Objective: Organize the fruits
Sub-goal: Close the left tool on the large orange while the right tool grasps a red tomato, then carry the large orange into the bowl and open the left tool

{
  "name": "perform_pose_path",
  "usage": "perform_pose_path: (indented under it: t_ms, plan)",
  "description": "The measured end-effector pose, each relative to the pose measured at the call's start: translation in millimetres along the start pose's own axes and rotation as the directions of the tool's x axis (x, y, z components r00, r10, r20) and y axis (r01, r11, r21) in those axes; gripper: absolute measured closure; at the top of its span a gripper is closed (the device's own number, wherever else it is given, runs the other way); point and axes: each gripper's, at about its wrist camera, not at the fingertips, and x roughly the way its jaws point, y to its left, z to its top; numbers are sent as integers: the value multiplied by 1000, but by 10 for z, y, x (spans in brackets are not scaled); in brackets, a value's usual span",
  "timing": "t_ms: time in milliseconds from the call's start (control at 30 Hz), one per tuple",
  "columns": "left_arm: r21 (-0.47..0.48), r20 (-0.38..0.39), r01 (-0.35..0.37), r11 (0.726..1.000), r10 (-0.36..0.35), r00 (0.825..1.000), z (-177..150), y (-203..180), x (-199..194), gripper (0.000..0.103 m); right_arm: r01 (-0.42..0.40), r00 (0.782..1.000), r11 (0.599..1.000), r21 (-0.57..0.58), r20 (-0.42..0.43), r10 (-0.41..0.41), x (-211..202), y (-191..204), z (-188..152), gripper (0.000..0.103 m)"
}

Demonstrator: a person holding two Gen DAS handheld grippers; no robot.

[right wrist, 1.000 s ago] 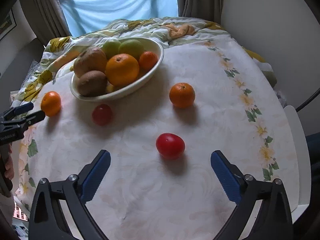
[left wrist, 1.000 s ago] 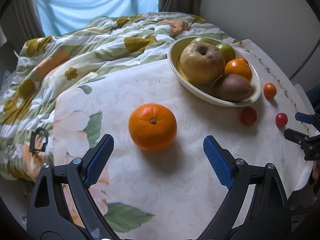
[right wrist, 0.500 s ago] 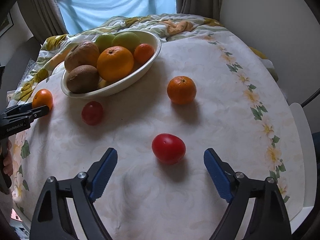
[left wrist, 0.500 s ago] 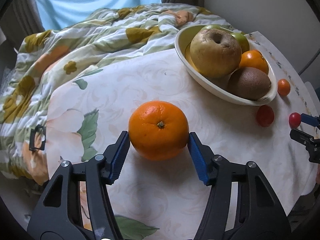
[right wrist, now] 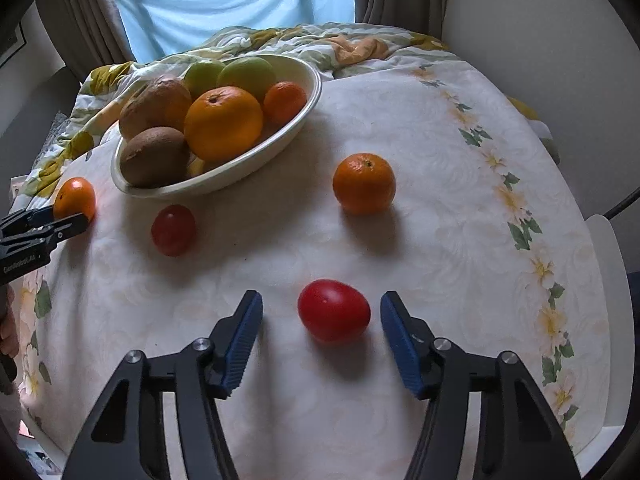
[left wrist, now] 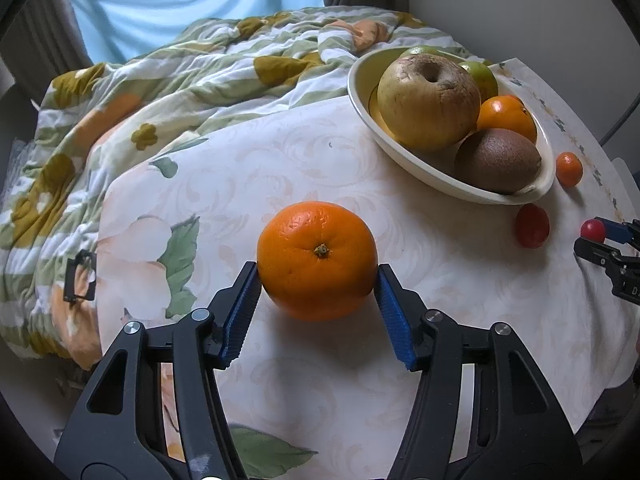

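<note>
Left gripper: clamped on the big orange near the table's left edge. Right gripper: just narrowing, jaws apart around the red tomato, untouched.

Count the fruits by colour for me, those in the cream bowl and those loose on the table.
Orange round fruits: 4
Red oval tomatoes: 2
Green round fruits: 2
Brown rough-skinned fruits: 2
Total: 10

Orange fruit, red tomato, floral cloth
</note>
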Motion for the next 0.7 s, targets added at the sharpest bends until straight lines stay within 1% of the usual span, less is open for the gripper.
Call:
perform_pose_path:
  t_ms: [100,133,167,433,700]
  plan:
    - [-1,-1,3,1000,-3,1000,-23,3,-15,39,13,1000,1000,-6,-1,-13,-5,-4,6,59]
    - [-2,-2,4,1000,-4,1000,-33,1,-23,39,19,1000,1000,-11,-1,-19,-11,-3,7,69]
    - [-3,-3,6,1000,-6,1000,-42,-1,-32,39,23,1000,1000,-15,-1,-23,-17,-5,8,71]
    - [-14,0,32,999,-32,999,-99,-99,-130,39,20,999,1000,-19,25,-20,-127,-21,46,72]
    - [-9,42,62,998,-62,997,-36,-220,-422,39,12,999,999,-45,54,-10,-371,36,113,72]
